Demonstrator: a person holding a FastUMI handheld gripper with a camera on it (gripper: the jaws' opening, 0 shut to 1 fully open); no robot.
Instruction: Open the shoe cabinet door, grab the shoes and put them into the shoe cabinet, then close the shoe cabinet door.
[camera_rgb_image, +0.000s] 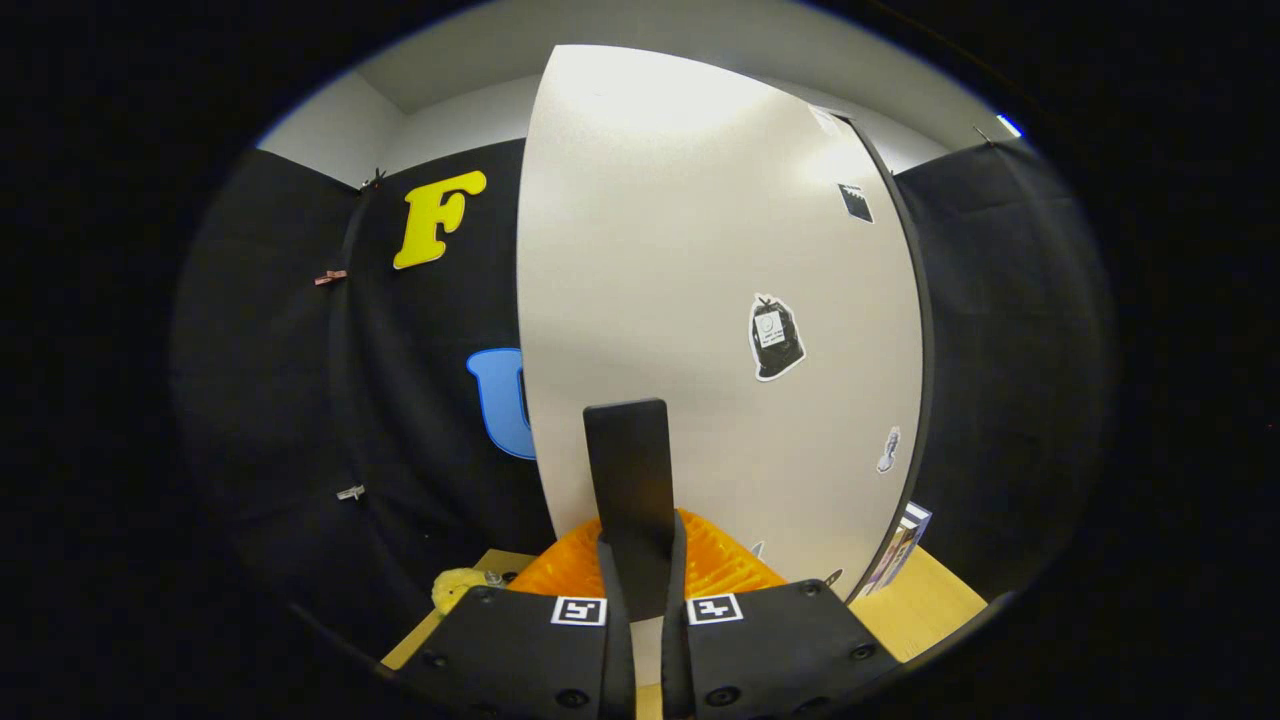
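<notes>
Tongs (640, 600): mine, at the bottom centre of the frame. The fingers stand close together, narrow, pressed on either side of a dark flat upright handle (628, 470). I judge both fingers grip it.

Handle: long axis vertical, rising from between my fingers toward the middle of the frame. It stands in front of the pale door; I cannot tell exactly how it joins it.

Shoe cabinet door (700, 280): large pale panel, centre to upper right of the frame, taller than wide, long axis upright. It faces me, with its left edge against the black cloth and a dark edge down its right side. Small stickers sit on its right half. Whether it is shut or partly swung open I cannot tell.

Orange ribbed item (720, 565): just beyond my fingers, low centre, on the wooden worktop (930, 600); what it is I cannot tell.

Yellow soft thing (455, 588): lower left, beside the orange item.

Progress: I judge the door step in hand. Whether shoes are stowed I cannot tell.
</notes>
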